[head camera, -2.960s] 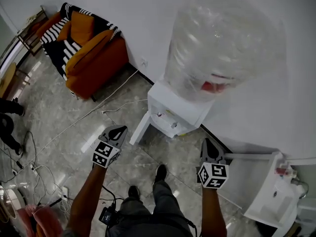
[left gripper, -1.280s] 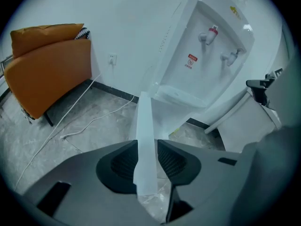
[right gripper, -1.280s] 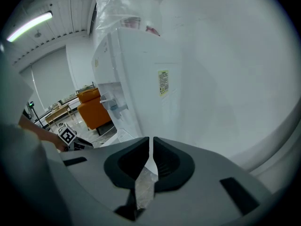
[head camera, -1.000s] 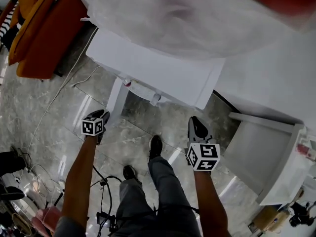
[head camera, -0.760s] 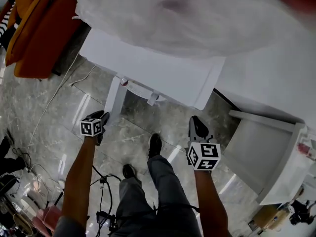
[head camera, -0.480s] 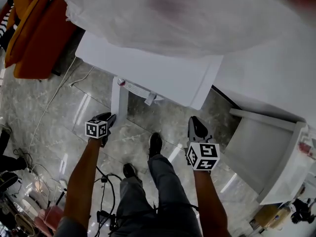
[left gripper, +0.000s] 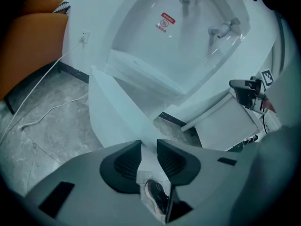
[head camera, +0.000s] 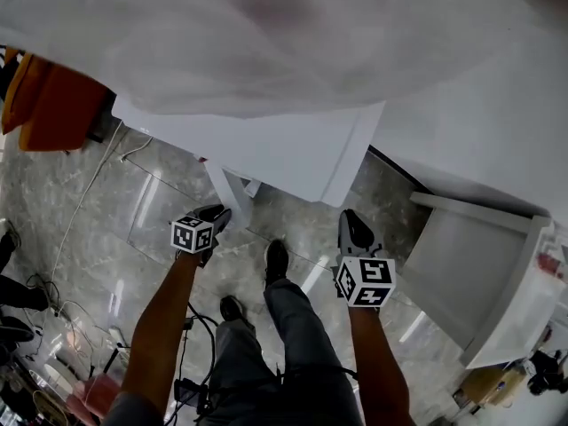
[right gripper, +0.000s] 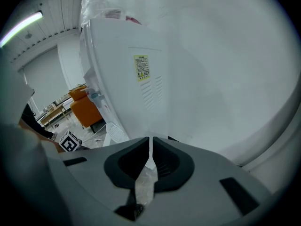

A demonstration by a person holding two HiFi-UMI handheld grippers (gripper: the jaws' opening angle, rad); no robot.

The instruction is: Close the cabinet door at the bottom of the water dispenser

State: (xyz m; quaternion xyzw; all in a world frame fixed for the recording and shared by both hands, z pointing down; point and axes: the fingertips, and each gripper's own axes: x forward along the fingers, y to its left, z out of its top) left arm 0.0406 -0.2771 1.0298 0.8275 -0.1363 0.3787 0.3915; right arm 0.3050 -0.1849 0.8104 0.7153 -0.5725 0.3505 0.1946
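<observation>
Cabinet door (left gripper: 113,112) ajar under water dispenser (head camera: 266,149), our left gripper (left gripper: 148,142) jaws apart, just narrowing, door edge at their gap, right gripper (right gripper: 150,139) jaws nearly together, empty, shoe (head camera: 277,260) nearby.

A: Where is it open?
B: Bare floor (head camera: 98,229) left of the open cabinet door (left gripper: 113,112); the orange sofa (head camera: 49,105) stands well apart.
A: And right?
B: 1 floor gap between the water dispenser (head camera: 257,145) and a white unit (head camera: 461,264).
</observation>
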